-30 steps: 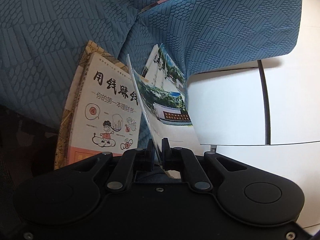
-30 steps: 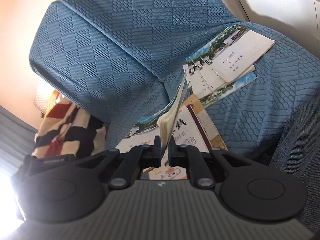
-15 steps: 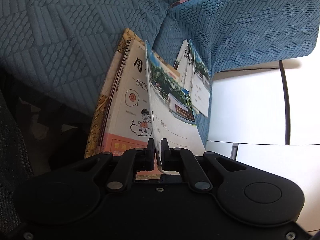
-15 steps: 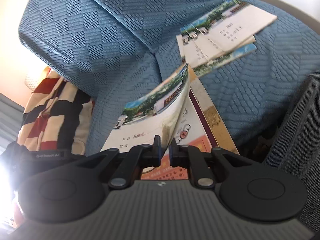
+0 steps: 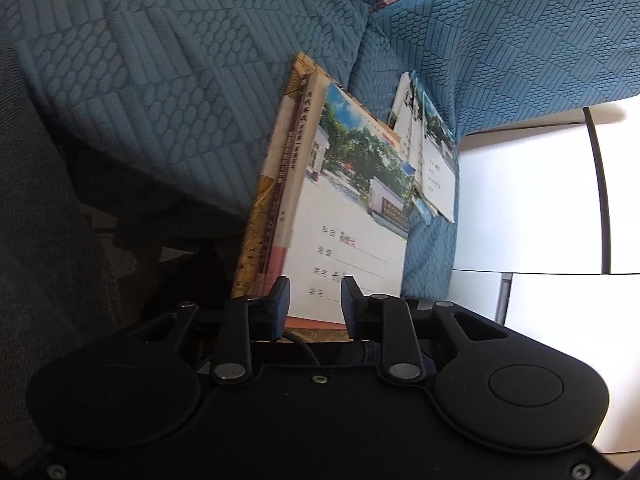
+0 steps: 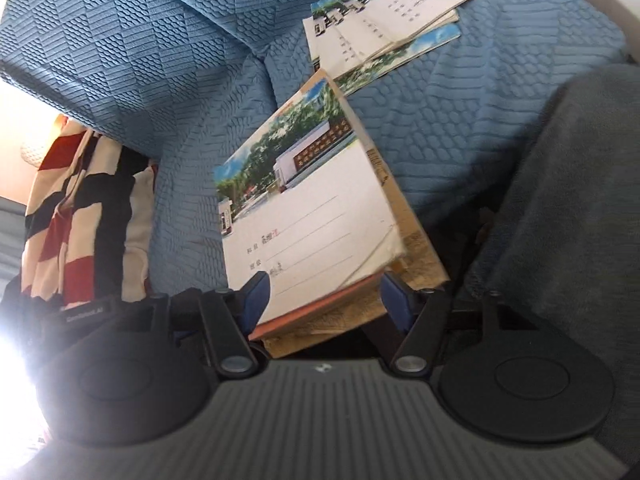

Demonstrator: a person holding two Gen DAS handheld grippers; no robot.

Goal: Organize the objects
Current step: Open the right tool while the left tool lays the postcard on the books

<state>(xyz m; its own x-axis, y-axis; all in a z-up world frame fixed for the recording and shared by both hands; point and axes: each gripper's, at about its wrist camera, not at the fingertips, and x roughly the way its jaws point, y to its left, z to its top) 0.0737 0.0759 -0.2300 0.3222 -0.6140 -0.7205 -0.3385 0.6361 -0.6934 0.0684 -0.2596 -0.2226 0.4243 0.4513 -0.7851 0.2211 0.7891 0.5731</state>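
A thin notebook with a photo of trees and a gate on its cover lies flat on a stack of books on the blue sofa seat. My left gripper hangs at the notebook's near edge. Its jaws are opening, and the pads stand apart from the paper. In the right wrist view the same notebook rests on the orange-edged and brown books. My right gripper is opening wide around the stack's near corner without pressing on it. A loose pile of similar notebooks lies farther back, and the left wrist view shows this pile too.
The blue quilted sofa cover fills most of both views. A red, black and cream striped cloth hangs at the left of the seat. Dark grey fabric rises at the right. White panels stand beyond the sofa arm.
Both grippers, shut on the notebook's edge and holding it upright before, have opened and let it go. The notebook has dropped flat onto the book stack, hiding the cartoon cover.
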